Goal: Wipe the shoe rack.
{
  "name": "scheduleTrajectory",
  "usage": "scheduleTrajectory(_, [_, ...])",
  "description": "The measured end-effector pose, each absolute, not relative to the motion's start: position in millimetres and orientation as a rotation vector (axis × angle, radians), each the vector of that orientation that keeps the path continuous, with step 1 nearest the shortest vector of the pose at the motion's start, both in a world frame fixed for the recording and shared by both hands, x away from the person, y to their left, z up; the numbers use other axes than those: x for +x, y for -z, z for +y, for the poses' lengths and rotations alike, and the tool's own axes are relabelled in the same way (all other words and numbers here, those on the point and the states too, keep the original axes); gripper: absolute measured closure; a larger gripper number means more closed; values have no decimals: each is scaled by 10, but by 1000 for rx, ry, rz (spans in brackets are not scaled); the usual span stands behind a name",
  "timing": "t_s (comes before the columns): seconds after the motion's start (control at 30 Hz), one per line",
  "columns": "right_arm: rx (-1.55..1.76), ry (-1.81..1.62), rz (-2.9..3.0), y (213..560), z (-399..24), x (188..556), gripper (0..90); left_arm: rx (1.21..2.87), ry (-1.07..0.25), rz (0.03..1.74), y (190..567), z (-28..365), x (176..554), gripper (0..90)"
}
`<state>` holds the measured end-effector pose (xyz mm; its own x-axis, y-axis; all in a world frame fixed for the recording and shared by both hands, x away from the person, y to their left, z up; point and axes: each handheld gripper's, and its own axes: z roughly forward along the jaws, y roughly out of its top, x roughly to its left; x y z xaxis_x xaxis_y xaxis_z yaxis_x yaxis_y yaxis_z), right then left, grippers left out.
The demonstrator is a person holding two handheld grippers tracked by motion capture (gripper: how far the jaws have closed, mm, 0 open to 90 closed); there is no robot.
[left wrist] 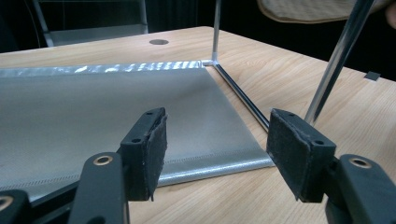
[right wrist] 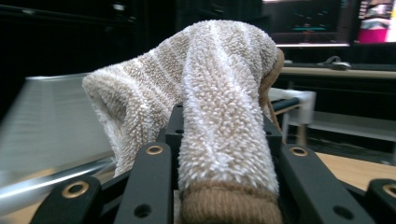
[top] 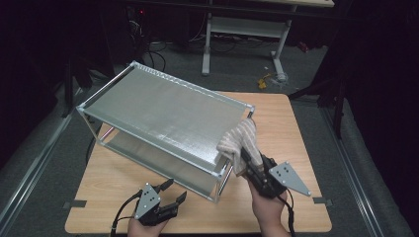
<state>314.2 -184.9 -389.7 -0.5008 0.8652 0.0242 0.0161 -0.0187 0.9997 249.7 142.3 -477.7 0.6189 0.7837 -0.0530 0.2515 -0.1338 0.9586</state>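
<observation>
Right gripper [top: 250, 165] pinching a striped towel [top: 242, 140] at the rack's near right corner; left gripper [top: 173, 190] spread and empty.

Right jaws clamp the bunched towel [right wrist: 219, 107], its fuzzy beige-and-white cloth draped up over the top shelf's corner. Left gripper [left wrist: 215, 149] sits low on the wooden table [top: 291, 143], jaws apart, nothing between the pads, aimed at the lower shelf [left wrist: 93, 121] of the silver wire rack [top: 158, 113], just short of its front edge. Rack stands diagonally across the table.
</observation>
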Motion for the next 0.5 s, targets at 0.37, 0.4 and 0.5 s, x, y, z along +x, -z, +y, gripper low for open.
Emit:
scheduleTrajectory(0.37, [1099,-1440,1512,3845,-2077,3835,679,1689,-570,855,4777,1412,2494,384])
scheduleTrajectory(0.4, [1112,-1428,1506,3837,-2099,3886,678,1689,-568,855,4778,1410,2494,384])
scheduleTrajectory(0.5, [1145,-1377,1496,3813,-2146,4023,678,1691,-564,854,4782,1403,2494,384])
